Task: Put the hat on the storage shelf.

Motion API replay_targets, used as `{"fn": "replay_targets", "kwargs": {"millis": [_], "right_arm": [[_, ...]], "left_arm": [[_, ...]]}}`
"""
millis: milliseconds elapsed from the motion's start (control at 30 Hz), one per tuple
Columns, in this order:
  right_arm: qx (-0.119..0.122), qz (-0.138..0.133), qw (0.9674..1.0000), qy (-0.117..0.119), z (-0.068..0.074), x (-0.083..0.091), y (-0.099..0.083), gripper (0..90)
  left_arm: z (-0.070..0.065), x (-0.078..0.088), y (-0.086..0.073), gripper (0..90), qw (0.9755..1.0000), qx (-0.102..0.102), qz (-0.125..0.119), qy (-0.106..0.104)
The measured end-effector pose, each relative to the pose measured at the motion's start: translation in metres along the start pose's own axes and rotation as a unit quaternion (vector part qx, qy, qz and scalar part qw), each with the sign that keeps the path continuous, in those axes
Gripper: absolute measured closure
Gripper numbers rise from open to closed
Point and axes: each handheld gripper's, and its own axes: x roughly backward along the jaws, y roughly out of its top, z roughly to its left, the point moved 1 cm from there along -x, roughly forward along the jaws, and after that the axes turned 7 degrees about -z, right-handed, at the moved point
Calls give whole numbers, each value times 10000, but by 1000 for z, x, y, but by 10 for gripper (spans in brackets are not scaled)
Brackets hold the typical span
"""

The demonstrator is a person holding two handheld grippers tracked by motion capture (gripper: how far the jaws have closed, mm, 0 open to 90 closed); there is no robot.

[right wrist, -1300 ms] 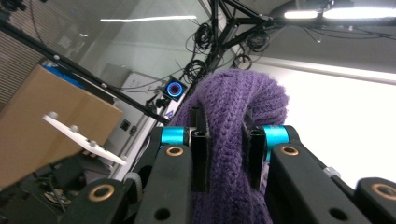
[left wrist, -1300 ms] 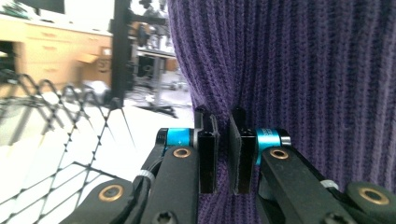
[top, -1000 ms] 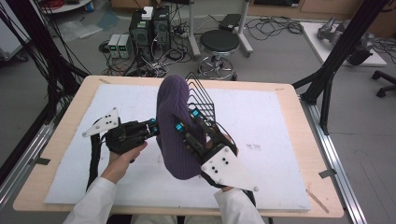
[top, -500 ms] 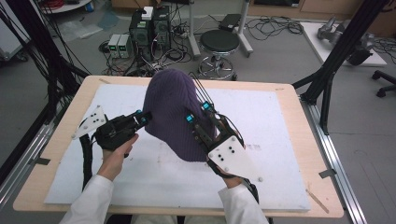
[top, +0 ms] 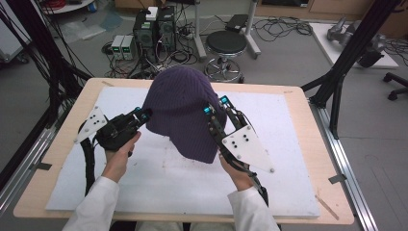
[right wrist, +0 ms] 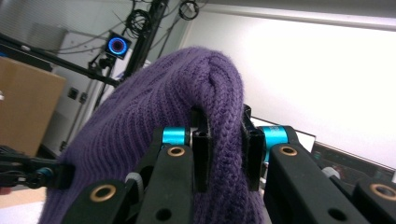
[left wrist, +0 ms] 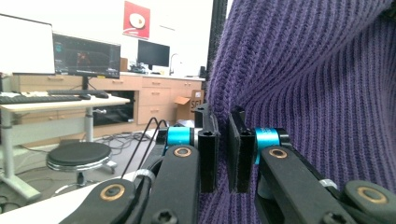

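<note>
A purple knitted hat [top: 180,108] hangs spread out above the white mat [top: 288,159], held up between both hands. My left gripper [top: 144,114] is shut on the hat's left edge; in the left gripper view the knit [left wrist: 303,93] is pinched between the two black jaws of my left gripper [left wrist: 223,154]. My right gripper [top: 215,106] is shut on the hat's right side. In the right gripper view a thick fold of the hat [right wrist: 224,121] is clamped between the jaws of my right gripper [right wrist: 225,154], and the left gripper [right wrist: 32,175] shows small at the far left.
The white mat covers a wooden table [top: 308,106]. Beyond the table's far edge stand a black stool [top: 226,45] and computer boxes [top: 154,29] amid cables on the floor. Black frame posts [top: 346,62] rise at both sides.
The hat has turned from edge-on to face the camera and spread wider, lifting toward the far side. The two grippers have moved apart; a black wire rack seen behind the hat is now hidden.
</note>
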Motion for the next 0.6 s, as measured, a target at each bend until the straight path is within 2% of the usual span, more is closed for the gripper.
{"fn": "replay_targets", "kwargs": {"millis": [233, 467, 600], "right_arm": [[-51, 79, 9999, -115, -10, -9, -5, 795], [66, 180, 9994, -282, -36, -30, -12, 791], [194, 287, 9986, -397, -50, -44, -17, 791]], "left_arm": [[4, -16, 2, 843, 9998, -202, -27, 91], [7, -39, 12, 843, 9988, -451, -45, 182], [7, -52, 17, 842, 9985, -480, -28, 258]]}}
